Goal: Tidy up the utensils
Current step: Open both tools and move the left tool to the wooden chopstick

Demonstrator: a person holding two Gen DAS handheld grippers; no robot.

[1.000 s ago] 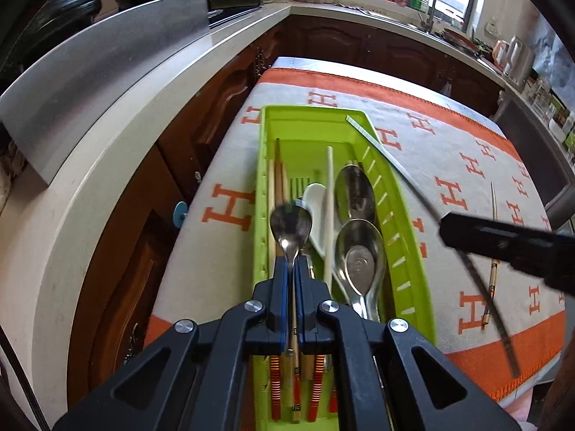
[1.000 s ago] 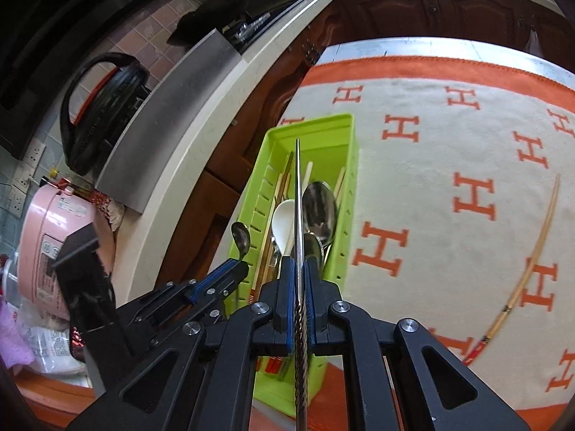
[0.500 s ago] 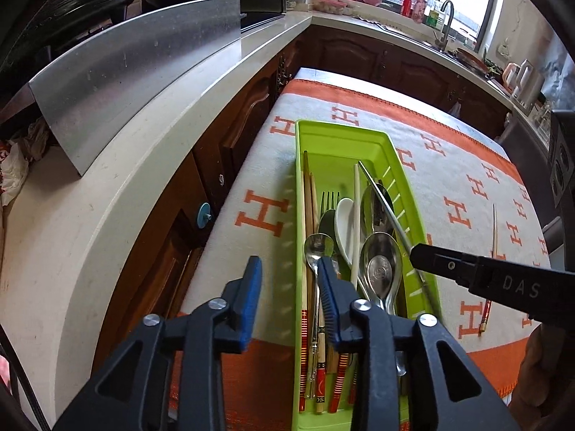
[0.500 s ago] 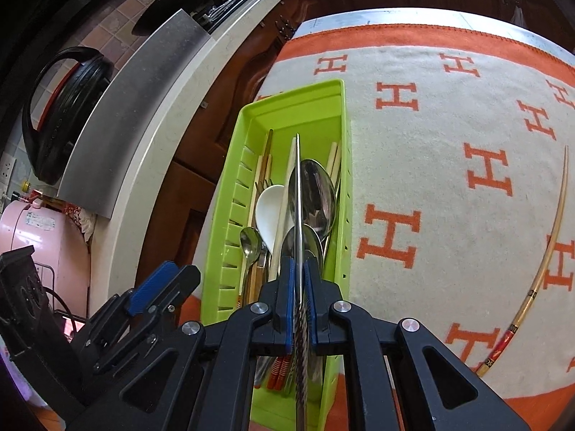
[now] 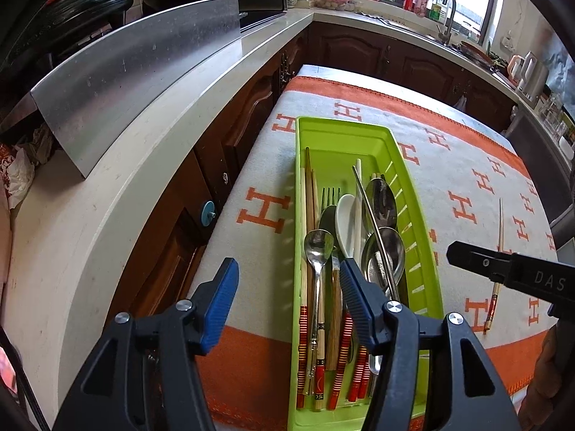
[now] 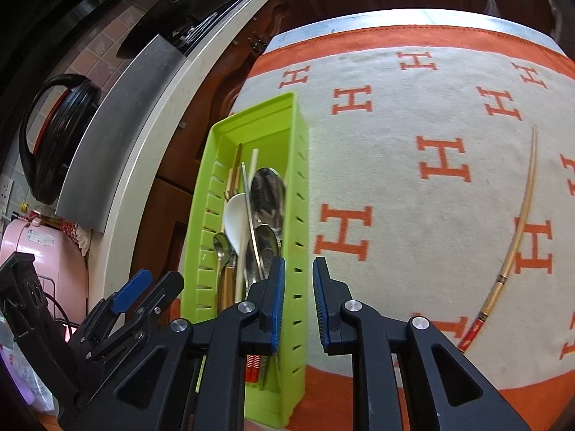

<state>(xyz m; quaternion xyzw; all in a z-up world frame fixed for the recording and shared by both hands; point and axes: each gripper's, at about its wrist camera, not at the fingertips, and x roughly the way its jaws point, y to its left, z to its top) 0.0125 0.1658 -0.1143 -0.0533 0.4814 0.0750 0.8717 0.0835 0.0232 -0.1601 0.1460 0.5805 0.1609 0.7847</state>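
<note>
so the tabletop (image 6: pixel 413 186) is covered in a cream cloth with orange H's, and the lime green tray (image 5: pixel 418 212) sits along its left edge, next to the dark wood cabinets. Tray's packed: wooden chopsticks with red-striped ends (image 5: pixel 309 215), a fork (image 5: pixel 331 197), a white ceramic spoon (image 5: pixel 345 222), two big steel spoons (image 5: pixel 381 201), a small steel spoon (image 5: pixel 318 248) and a thin metal chopstick (image 5: pixel 373 222) lying diagonally over the big spoons. One lone chopstick (image 6: pixel 517 237) lies out on the cloth, well apart from the tray. Left gripper (image 5: pixel 285 301) hangs over the tray's near end, jaws spread wide, holding nothing. Right gripper (image 6: pixel 298 301) is released too, empty, over the tray's right wall
</note>
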